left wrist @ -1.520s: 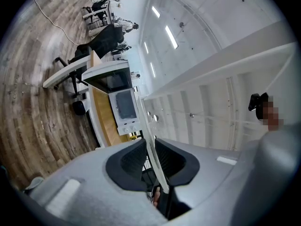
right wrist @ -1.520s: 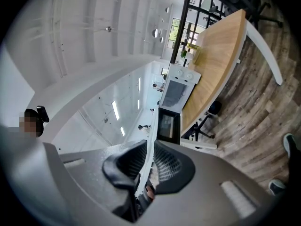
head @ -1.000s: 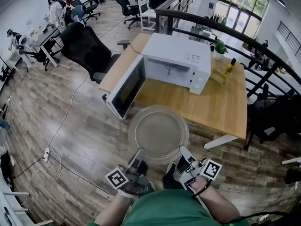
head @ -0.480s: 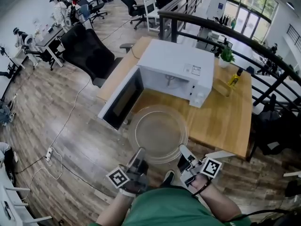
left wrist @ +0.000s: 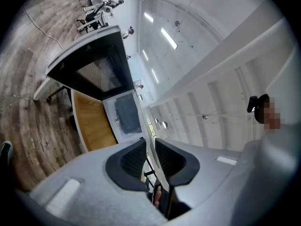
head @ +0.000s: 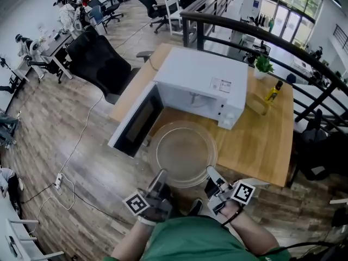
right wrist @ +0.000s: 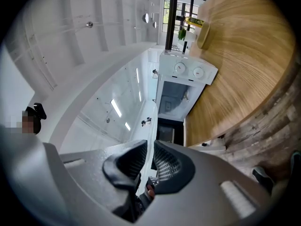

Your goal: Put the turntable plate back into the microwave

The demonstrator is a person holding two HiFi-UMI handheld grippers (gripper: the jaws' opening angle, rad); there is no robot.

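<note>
A round clear glass turntable plate (head: 184, 154) hangs level in front of me, over the table's near edge. My left gripper (head: 162, 177) is shut on its near left rim and my right gripper (head: 213, 174) on its near right rim. In both gripper views the plate edge runs as a thin line between the pads of the left gripper (left wrist: 150, 154) and the right gripper (right wrist: 151, 161). The white microwave (head: 201, 80) stands just beyond the plate, its door (head: 136, 121) swung open to the left and its cavity (left wrist: 126, 112) showing.
The microwave sits on a wooden table (head: 261, 140) with a yellow bottle (head: 272, 91) and a small plant (head: 262, 64) at the back right. A black office chair (head: 100, 56) stands left of it, a dark railing (head: 261, 37) behind. A cable (head: 76, 140) crosses the floor.
Both grippers have carried the plate toward the microwave. The microwave and table now lie closer, and the plate's far rim reaches over the table edge.
</note>
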